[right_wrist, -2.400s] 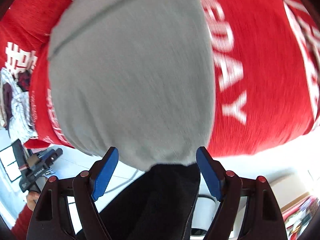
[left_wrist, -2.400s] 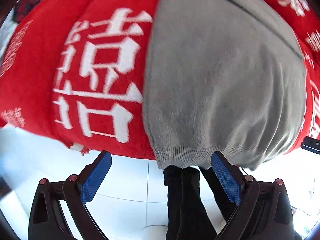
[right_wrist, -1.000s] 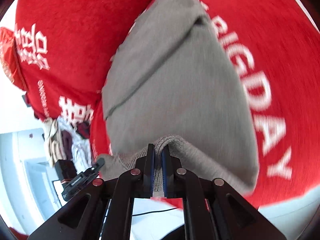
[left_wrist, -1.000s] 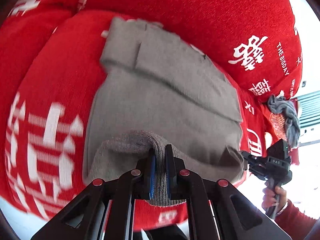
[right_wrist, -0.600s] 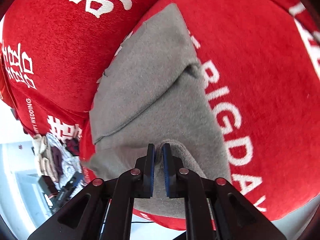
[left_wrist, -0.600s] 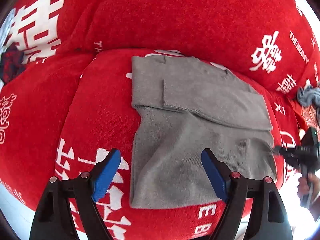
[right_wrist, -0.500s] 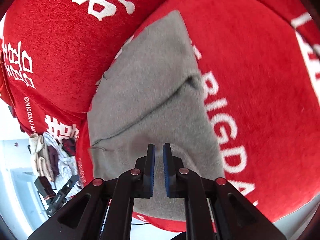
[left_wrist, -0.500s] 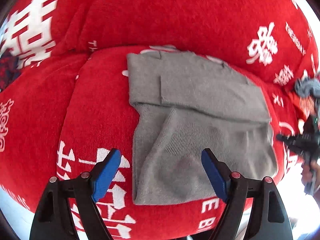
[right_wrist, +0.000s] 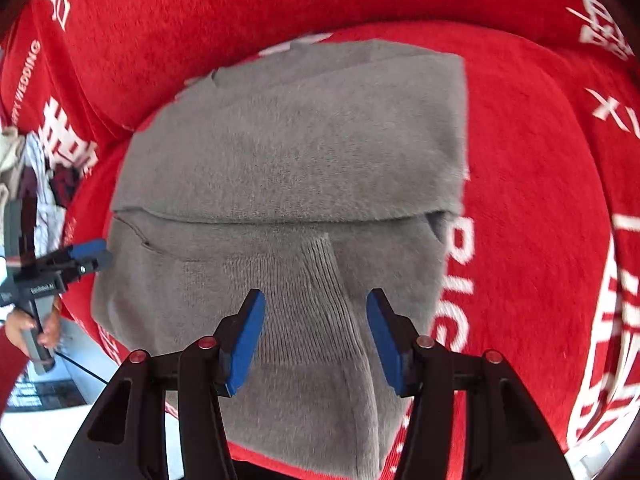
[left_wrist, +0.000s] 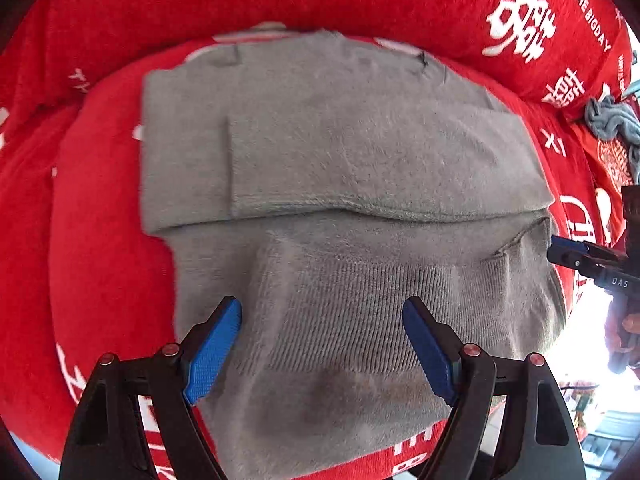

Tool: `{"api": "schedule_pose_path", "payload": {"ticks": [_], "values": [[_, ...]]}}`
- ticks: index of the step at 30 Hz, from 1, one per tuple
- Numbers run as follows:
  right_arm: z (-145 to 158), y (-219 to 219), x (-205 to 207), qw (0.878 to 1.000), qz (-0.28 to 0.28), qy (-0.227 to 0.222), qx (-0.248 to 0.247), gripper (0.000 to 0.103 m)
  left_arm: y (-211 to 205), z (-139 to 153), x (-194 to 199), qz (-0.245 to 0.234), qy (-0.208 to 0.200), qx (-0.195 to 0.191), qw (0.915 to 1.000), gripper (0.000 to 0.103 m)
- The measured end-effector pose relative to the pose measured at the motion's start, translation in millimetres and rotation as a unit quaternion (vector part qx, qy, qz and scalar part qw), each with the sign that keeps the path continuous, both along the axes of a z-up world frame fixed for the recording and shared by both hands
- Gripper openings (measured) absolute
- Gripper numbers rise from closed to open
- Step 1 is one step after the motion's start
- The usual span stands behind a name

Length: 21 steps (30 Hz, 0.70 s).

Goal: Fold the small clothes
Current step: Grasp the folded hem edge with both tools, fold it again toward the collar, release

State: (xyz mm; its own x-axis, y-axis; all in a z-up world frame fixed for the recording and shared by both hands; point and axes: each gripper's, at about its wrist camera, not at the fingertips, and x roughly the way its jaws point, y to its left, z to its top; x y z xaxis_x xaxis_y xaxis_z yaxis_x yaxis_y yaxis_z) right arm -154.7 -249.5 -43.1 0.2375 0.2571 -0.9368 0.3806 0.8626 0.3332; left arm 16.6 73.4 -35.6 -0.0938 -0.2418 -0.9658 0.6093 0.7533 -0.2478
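Lying folded on the red cushion [left_wrist: 108, 240] with white lettering, right below both hand-held grippers: the grey sweater [left_wrist: 360, 168], ribbed hem nearest the blue pads. Standing wide open over the hem, holding nothing: the left hand-held gripper [left_wrist: 322, 344]. Having just been opening, now about half open, gripping nothing, with the knit fold under the gap: the right hand-held gripper [right_wrist: 316, 336]. Lying far off to its left, blurred: a small heap of other clothes [right_wrist: 24, 172].

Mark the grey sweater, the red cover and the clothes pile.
grey sweater [left_wrist: 360, 152]: left wrist view, folded upper panel.
red cover [right_wrist: 532, 200]: right wrist view, bare patch right of the sweater.
clothes pile [right_wrist: 24, 168]: right wrist view, left edge.
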Motion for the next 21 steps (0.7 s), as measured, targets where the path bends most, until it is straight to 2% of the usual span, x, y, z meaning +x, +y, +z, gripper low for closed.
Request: {"api": "schedule_pose_path", "payload": {"ticks": [3, 4, 9, 10, 11, 12, 13, 14, 15, 18, 21], "values": [[-6.8, 0.8, 3.9, 1.0, 0.005, 0.006, 0.006, 0.058, -4.2, -5.0, -2.5, -0.009, 0.001, 0.007, 0.9999, 0.08], [-7.2, 2.4, 4.8, 1.0, 0.011, 0.006, 0.002, 0.058, -4.5, -4.9, -3.6, -0.013, -0.002, 0.003, 0.9999, 0.074], [-3.1, 14.7, 5.8, 0.999, 0.035, 0.001, -0.029, 0.053, -5.0, -6.5, -6.2, -0.026, -0.014, -0.01, 0.9995, 0.072], [-4.4, 17.4, 7.5, 0.999, 0.039, 0.007, -0.037, 0.052, -5.0, -6.4, -5.8, -0.028, -0.013, -0.017, 0.9994, 0.066], [-6.7, 19.5, 9.5, 0.998, 0.039, 0.015, -0.041, 0.049, -4.7, -6.7, -5.3, -0.031, -0.013, -0.022, 0.9992, 0.046], [-8.1, 21.1, 11.0, 0.998, 0.035, 0.022, -0.044, 0.047, -4.4, -8.6, -4.2, -0.036, -0.01, -0.022, 0.9991, 0.036], [-6.4, 22.1, 11.6, 0.998, 0.03, 0.023, -0.05, 0.037, -4.5, -11.1, -2.6, -0.037, -0.006, -0.02, 0.9991, 0.018], [-4.9, 23.9, 12.0, 0.998, 0.028, 0.025, -0.054, 0.012, -3.4, -12.5, -1.4, -0.037, 0.0, -0.022, 0.9991, 0.008], [-3.1, 26.8, 12.0, 0.997, 0.028, 0.029, -0.06, 0.007, -0.1, -11.4, 0.1, -0.035, 0.0, -0.027, 0.999, 0.008], [16.2, 42.8, 7.5, 0.994, 0.028, 0.024, -0.107, 0.007, 13.5, 8.8, 3.0, -0.027, -0.012, -0.054, 0.9981, 0.008], [53.8, 60.9, 0.3, 0.987, 0.037, 0.005, -0.156, 0.007, 26.5, 41.0, 2.8, -0.022, -0.027, -0.081, 0.9961, 0.008]]}}
